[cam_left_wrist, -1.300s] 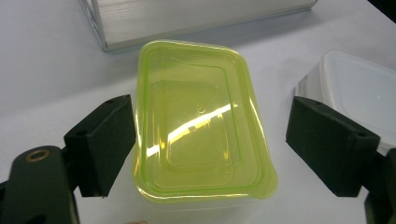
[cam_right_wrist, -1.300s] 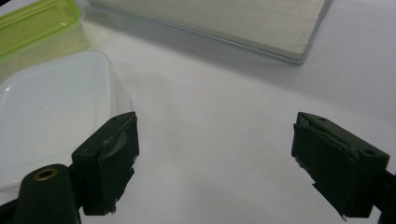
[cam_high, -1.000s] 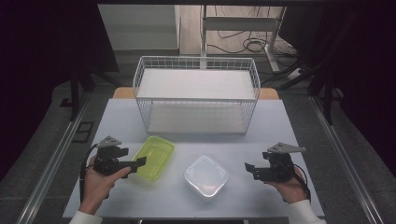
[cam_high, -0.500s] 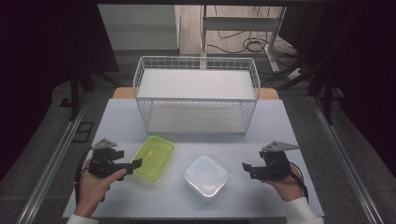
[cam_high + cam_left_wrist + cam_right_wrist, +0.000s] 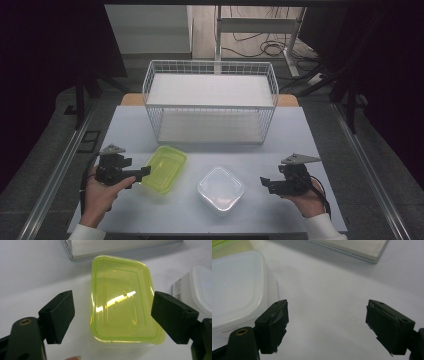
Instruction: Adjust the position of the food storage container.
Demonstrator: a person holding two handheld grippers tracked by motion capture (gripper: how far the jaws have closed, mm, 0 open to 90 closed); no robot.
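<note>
A: Item count, largest first?

B: One table (image 5: 300, 135), pale top; one white wire basket (image 5: 210, 102), standing at the middle of the far edge; two lidded containers, namely one yellow-green container (image 5: 164, 168) left of centre, toward the near edge, and one clear white container (image 5: 220, 189) just beside it, nearer the near edge; the two lie close together, contact not discernible.

A: Grippers?

B: Two, one per hand; left gripper (image 5: 142, 173) toward the near left corner; right gripper (image 5: 264, 182) toward the near right corner.

A: Left gripper, condition?

B: Jaws wide apart; nothing held; in the left gripper view the yellow-green container (image 5: 122, 302) lies ahead between the two pads, its near end level with them; neither pad touching it as far as shown.

A: Right gripper, condition?

B: Jaws wide apart; nothing held; in the right gripper view bare table (image 5: 332, 302) lies between the pads; clear white container (image 5: 237, 287) just beside its left-hand pad; touching or not, cannot tell.
</note>
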